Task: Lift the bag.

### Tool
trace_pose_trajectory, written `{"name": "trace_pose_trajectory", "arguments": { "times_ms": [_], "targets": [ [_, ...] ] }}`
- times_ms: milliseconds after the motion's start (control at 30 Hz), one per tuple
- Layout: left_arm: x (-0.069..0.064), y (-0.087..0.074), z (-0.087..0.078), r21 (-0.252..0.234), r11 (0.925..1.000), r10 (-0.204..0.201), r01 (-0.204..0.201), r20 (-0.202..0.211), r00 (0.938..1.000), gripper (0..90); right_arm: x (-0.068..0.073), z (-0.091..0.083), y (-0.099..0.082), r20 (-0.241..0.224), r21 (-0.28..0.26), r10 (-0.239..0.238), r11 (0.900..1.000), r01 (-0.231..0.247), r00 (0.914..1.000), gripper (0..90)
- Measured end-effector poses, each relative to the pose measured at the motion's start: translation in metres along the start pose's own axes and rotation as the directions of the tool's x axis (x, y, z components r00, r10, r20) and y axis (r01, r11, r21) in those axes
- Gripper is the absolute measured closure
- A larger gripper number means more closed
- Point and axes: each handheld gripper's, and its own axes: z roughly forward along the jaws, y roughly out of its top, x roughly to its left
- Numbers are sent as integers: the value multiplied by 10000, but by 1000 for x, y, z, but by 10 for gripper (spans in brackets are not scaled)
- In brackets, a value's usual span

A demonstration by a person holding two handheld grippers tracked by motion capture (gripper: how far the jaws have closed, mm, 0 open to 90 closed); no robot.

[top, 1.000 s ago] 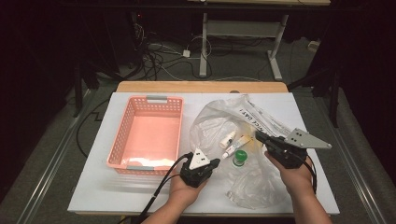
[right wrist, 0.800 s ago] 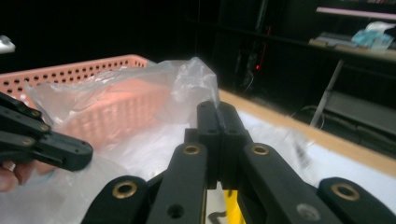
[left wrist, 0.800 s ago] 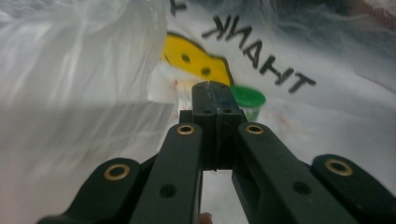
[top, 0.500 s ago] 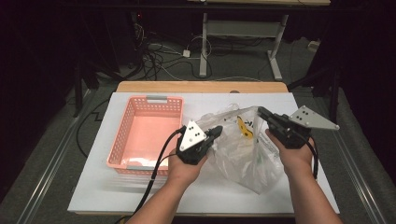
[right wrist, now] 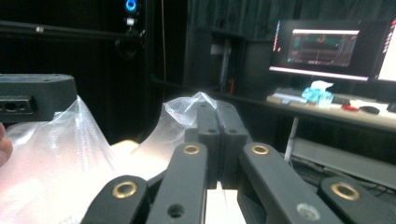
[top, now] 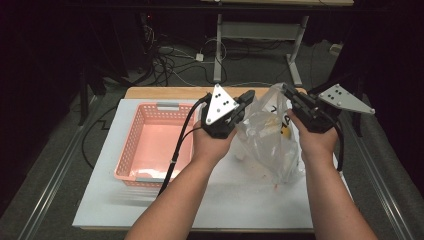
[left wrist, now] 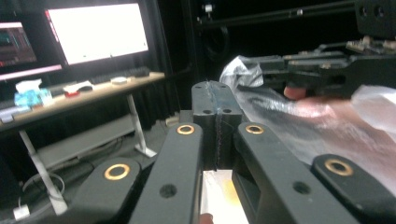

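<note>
A clear plastic bag (top: pixel 270 142) with a yellow item and other small things inside hangs above the white table (top: pixel 235 205), stretched between both grippers. My left gripper (top: pixel 247 96) is shut on the bag's left top edge; in the left gripper view its jaws (left wrist: pixel 215 95) are pressed together with thin film between them, and the bag (left wrist: pixel 299 126) spreads to the right. My right gripper (top: pixel 286 90) is shut on the bag's right top edge; in the right gripper view a tuft of bag (right wrist: pixel 184 105) pokes out beside the closed jaws (right wrist: pixel 217 114).
An empty pink basket (top: pixel 131 145) stands on the left part of the table. Beyond the far edge are a desk frame (top: pixel 260 35) and floor cables (top: pixel 175 60). Desks with monitors (right wrist: pixel 322 46) stand in the dark room.
Both hands have risen and lifted the bag off the table. It lay crumpled on the surface a second ago and now hangs upright between the grippers.
</note>
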Motion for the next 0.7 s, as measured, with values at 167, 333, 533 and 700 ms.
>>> {"name": "trace_pose_trajectory", "arguments": {
  "times_ms": [167,333,533,700],
  "targets": [
    [7,30,7,-493,9979,414,-430,-334,9986,886,-4,3,22,188,-516,6,9987,4,9998,900],
    [19,64,10,-922,9927,713,-772,-655,9953,886,-14,3,46,584,-875,-55,9961,106,9983,900],
    [28,69,20,-649,9939,832,-893,-912,9923,886,-28,0,59,989,-1011,-87,9947,188,9951,900],
    [38,62,15,-1209,9927,-122,28,-775,9969,886,-41,0,44,1273,-600,64,9982,12,9918,900]
  ]
}}
